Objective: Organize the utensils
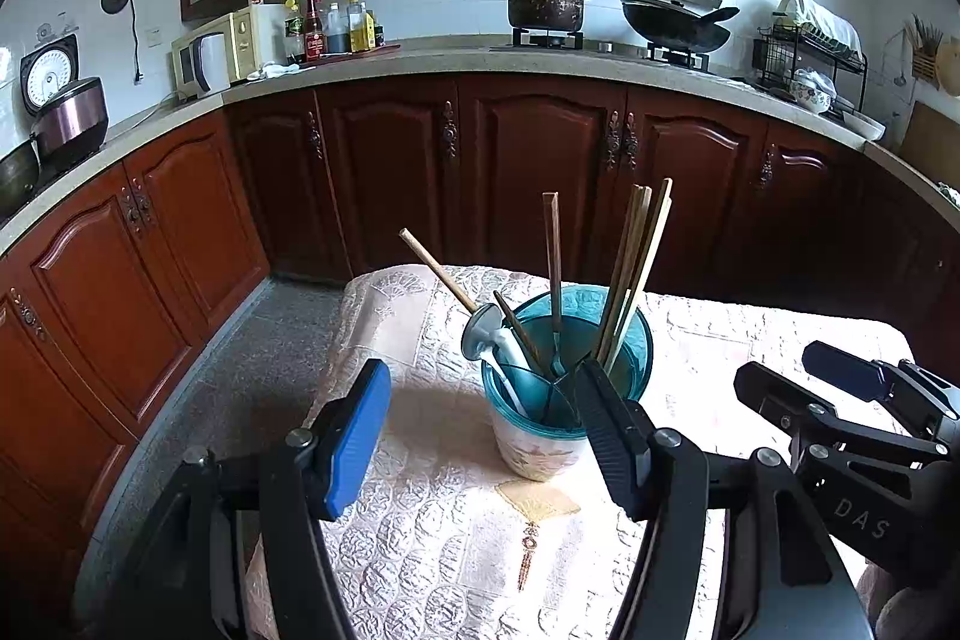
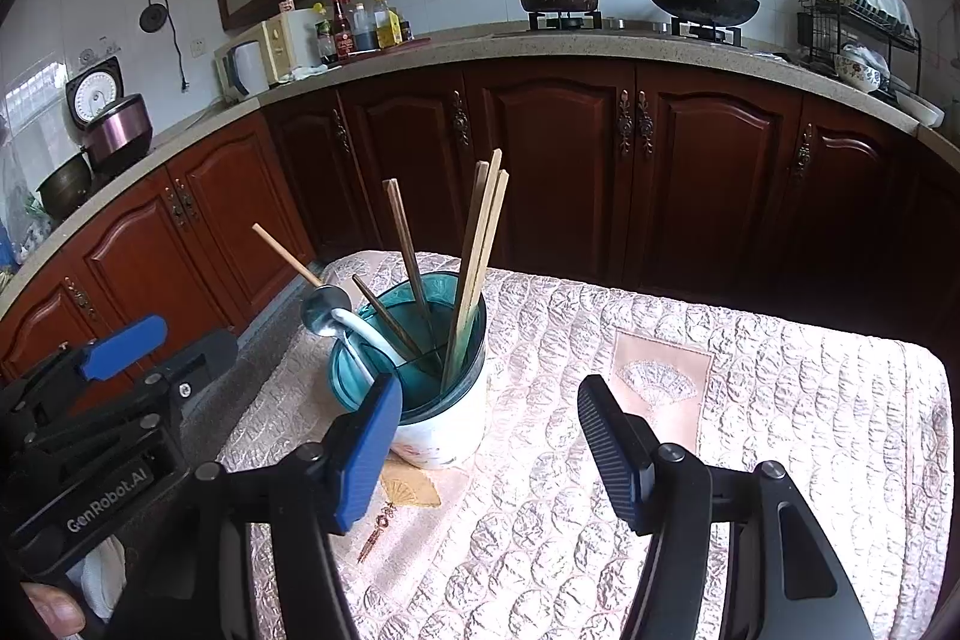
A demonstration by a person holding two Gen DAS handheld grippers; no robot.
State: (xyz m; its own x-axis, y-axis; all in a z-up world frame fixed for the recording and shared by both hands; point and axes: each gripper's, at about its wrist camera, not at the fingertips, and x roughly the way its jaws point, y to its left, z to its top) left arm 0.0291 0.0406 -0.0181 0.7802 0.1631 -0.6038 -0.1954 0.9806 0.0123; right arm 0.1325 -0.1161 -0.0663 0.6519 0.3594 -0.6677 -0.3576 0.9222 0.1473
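A teal and white utensil holder (image 1: 540,436) stands on the quilted table; it also shows in the right wrist view (image 2: 441,421). Several wooden chopsticks (image 1: 633,274) stand in it, with a white spoon (image 1: 507,358) and a metal ladle (image 1: 480,334) with a wooden handle leaning out left. My left gripper (image 1: 480,436) is open and empty, its jaws either side of the holder, in front of it. My right gripper (image 2: 489,448) is open and empty, just right of the holder. It also shows in the left wrist view (image 1: 804,376).
The table wears a pale quilted cloth (image 2: 750,400). Dark wooden cabinets (image 1: 540,160) and a counter with a pot (image 1: 546,4), a wok (image 1: 678,22), bottles and a dish rack (image 1: 804,58) run behind. A grey floor (image 1: 240,370) lies left.
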